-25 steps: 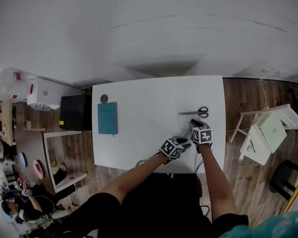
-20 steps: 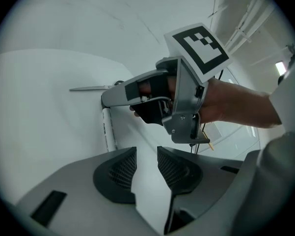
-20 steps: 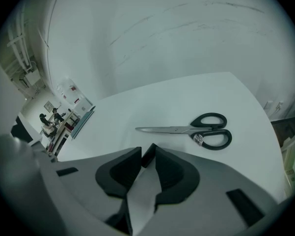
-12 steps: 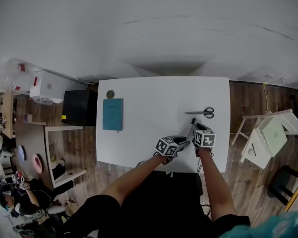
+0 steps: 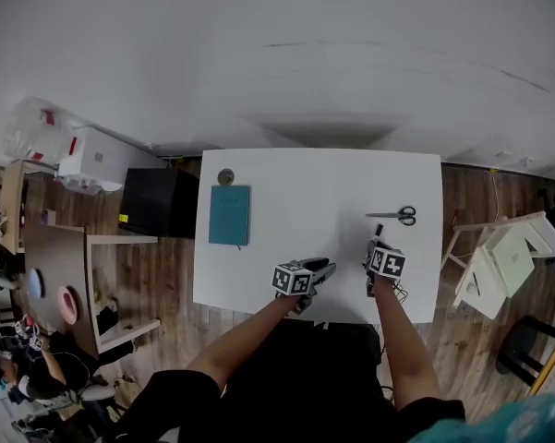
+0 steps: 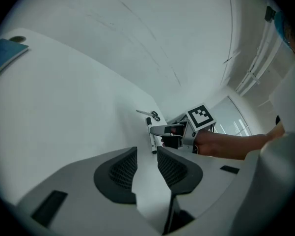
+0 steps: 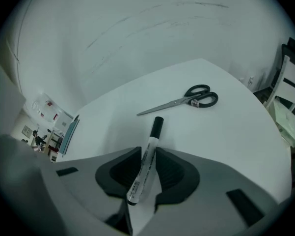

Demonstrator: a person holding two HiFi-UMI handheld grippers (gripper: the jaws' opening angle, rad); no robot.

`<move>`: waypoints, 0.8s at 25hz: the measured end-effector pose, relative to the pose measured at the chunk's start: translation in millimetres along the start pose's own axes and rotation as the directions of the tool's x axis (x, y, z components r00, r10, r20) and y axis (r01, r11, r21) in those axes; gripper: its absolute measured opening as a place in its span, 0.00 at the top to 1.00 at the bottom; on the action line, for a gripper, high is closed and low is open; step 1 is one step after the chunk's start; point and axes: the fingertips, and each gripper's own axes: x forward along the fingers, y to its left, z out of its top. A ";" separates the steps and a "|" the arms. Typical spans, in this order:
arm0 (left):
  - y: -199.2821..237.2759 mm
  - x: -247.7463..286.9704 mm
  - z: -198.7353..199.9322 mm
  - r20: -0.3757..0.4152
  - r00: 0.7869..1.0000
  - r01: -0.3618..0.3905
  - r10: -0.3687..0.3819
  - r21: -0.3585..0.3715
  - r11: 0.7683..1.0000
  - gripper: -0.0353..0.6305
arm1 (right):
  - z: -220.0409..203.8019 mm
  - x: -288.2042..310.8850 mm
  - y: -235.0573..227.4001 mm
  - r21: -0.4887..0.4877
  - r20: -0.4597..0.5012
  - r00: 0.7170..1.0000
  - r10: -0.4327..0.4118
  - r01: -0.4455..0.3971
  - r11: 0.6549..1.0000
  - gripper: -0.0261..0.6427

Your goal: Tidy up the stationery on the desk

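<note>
- Right gripper is clenched on the marker. Its pads press the white barrel near the back end, and the black cap juts toward 12 o'clock, low over the desk.
- Held that far back, with the barrel slanted across the jaws, the marker could pivot or slip out on a quick swing and roll off the near edge.
- Scissors lie at 1 o'clock from the cap, apart from it. A forward sweep of the cap could knock them.
- Left gripper is released, its jaws a little apart with only bare desk between them. It sits at 9 o'clock from the right one.
- Notebook lies at 10 o'clock from the left gripper, well apart. The small round thing at its 12 o'clock is too small to identify.
- No holder or tray shows, so where the marker belongs is unclear, as is whether its cap touches the desk.
</note>
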 end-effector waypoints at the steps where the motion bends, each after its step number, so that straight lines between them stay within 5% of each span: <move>1: 3.7 -6.8 1.9 0.004 1.000 0.003 -0.003 0.001 1.000 0.75 | 0.8 2.3 1.9 0.006 -0.006 1.000 -0.006 0.006 1.000 0.81; 9: 42.6 -77.2 18.0 0.130 0.991 -0.008 0.008 -0.001 1.000 0.75 | -1.6 8.4 35.2 0.087 -0.027 1.000 -0.008 0.010 0.996 0.83; 20: 130.4 -171.9 40.6 0.188 0.975 -0.120 0.119 -0.010 0.993 0.75 | -17.6 35.4 206.3 0.040 -0.012 0.990 0.137 -0.137 0.990 0.84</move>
